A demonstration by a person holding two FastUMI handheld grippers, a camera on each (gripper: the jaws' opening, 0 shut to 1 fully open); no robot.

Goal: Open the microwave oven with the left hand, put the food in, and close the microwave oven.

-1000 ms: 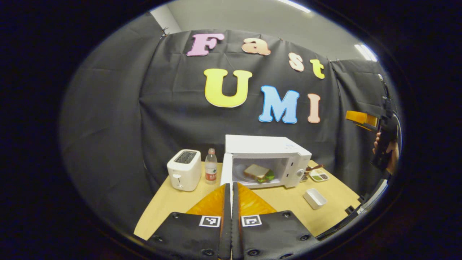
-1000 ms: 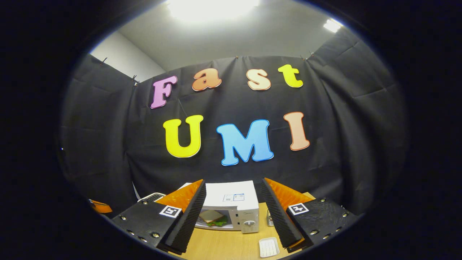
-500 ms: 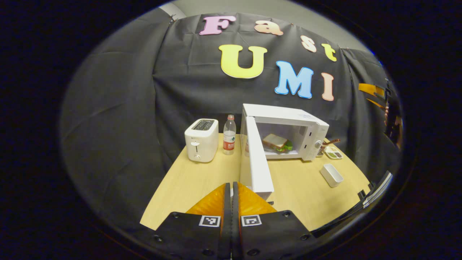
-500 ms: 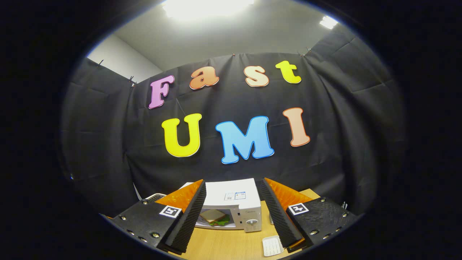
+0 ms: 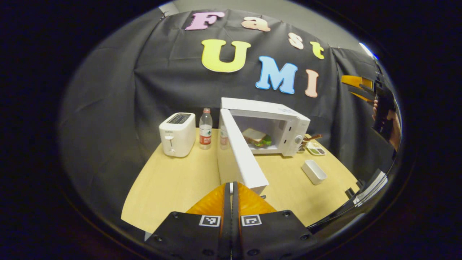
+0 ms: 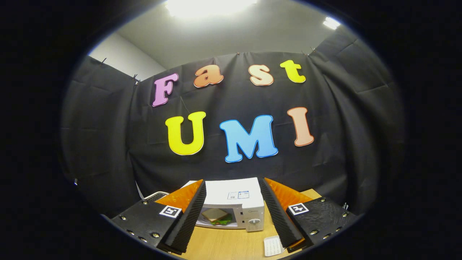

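A white microwave oven (image 5: 285, 115) stands at the back of the wooden table (image 5: 173, 180), its door (image 5: 240, 159) swung wide toward me. Inside lies a sandwich with green lettuce (image 5: 257, 136) on a plate. My left gripper (image 5: 231, 187) is shut with nothing in it, its tips just short of the door's free edge. In the right gripper view the microwave oven (image 6: 238, 202) and the sandwich (image 6: 216, 216) sit low between the spread fingers of my right gripper (image 6: 232, 206), which is open and held high. That gripper (image 5: 361, 88) also appears far right, held by a hand.
A white toaster (image 5: 177, 134) and a water bottle (image 5: 205, 128) stand left of the microwave. A small white tray (image 5: 314, 172) lies on the table to its right, with a sauce dish (image 5: 314, 148) behind it. The table's front edge is close below my left gripper.
My left gripper has dropped lower and come up to the edge of the open door. The right gripper has barely shifted and stays open.
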